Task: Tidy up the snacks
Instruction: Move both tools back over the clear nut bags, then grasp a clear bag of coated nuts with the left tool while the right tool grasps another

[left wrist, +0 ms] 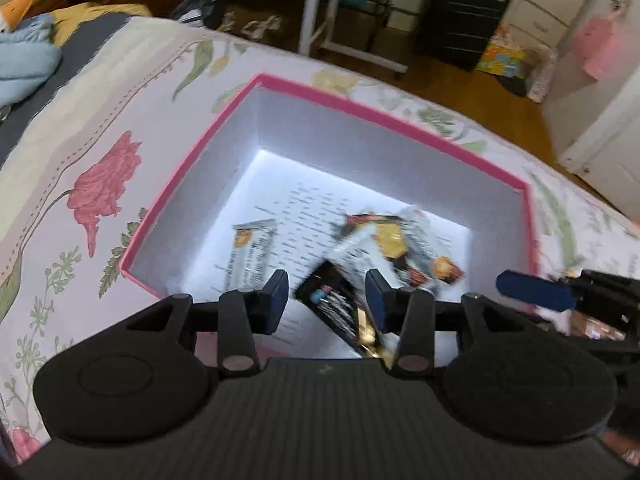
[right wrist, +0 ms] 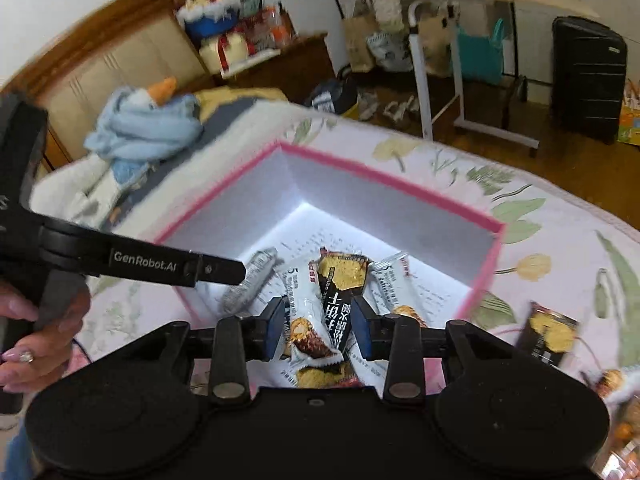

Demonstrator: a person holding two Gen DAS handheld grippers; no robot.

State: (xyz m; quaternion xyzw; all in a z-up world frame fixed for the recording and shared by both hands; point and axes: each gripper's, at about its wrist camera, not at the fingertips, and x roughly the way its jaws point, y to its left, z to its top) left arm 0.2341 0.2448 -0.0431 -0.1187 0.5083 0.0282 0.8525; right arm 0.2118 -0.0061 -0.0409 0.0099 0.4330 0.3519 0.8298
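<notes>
A pink-rimmed box (left wrist: pixel 360 108) with white walls sits on the floral bedspread, with a printed sheet and several snack packets on its bottom. My left gripper (left wrist: pixel 328 300) hangs over the near side of the box. Its jaws stand apart, and a blurred black packet (left wrist: pixel 332 308) hangs loose in the gap. My right gripper (right wrist: pixel 318 328) is over the same box (right wrist: pixel 384 184). A white packet (right wrist: pixel 306 320) and a black packet (right wrist: pixel 338 308) lie between its pads, and I see no firm squeeze. The left gripper (right wrist: pixel 224 271) reaches in from the left there. A person's hand (right wrist: pixel 36 344) holds it.
Loose packets (right wrist: pixel 546 336) lie on the bedspread (left wrist: pixel 100 128) right of the box. A blue plush toy (right wrist: pixel 148 120) rests near the headboard. Beyond the bed's far edge are a white-framed stand (right wrist: pixel 440 80) and a black suitcase (right wrist: pixel 586 76) on a wooden floor.
</notes>
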